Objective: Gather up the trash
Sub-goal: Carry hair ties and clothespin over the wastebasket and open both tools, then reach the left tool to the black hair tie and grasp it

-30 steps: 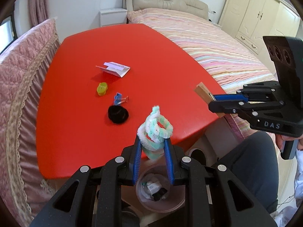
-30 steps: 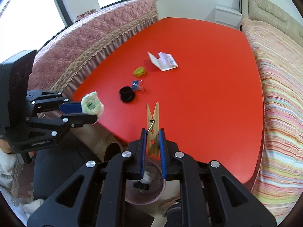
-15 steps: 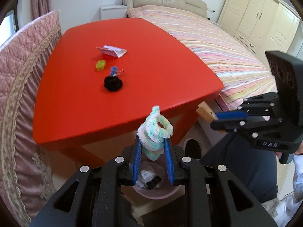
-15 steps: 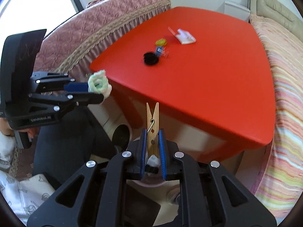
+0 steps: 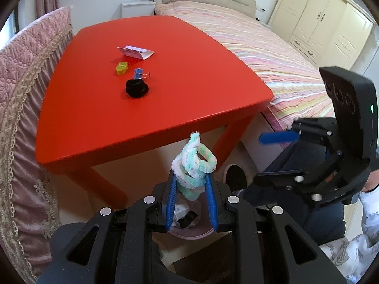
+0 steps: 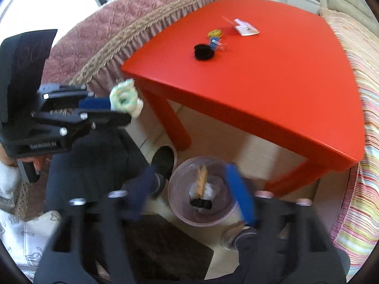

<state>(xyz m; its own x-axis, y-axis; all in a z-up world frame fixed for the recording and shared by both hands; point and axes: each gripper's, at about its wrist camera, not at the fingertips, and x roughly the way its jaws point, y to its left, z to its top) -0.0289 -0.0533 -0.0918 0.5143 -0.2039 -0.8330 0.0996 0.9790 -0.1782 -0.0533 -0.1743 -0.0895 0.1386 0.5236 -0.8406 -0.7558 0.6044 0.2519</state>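
Left wrist view: left gripper point(image 5: 191, 198) clamped on fuzzy white-and-green twisted pipe cleaner point(image 5: 193, 163), directly above round translucent pink bin point(image 5: 192, 232). Right gripper point(image 6: 189, 196) spread open over same bin, wooden clothespin point(image 6: 201, 180) inside.

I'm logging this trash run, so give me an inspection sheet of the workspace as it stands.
Surface: red table, four items on it.
Job's things: round pink bin on the floor; wooden clothespin over or in it.
Clutter: white folded card, yellow cap, blue binder clip, black hair tie.
Grippers: left tool clamps green-white fuzzy pipe cleaner; right tool open, blurred.
Cables: nothing seen.
Surroundings: striped bed, cream wardrobe.
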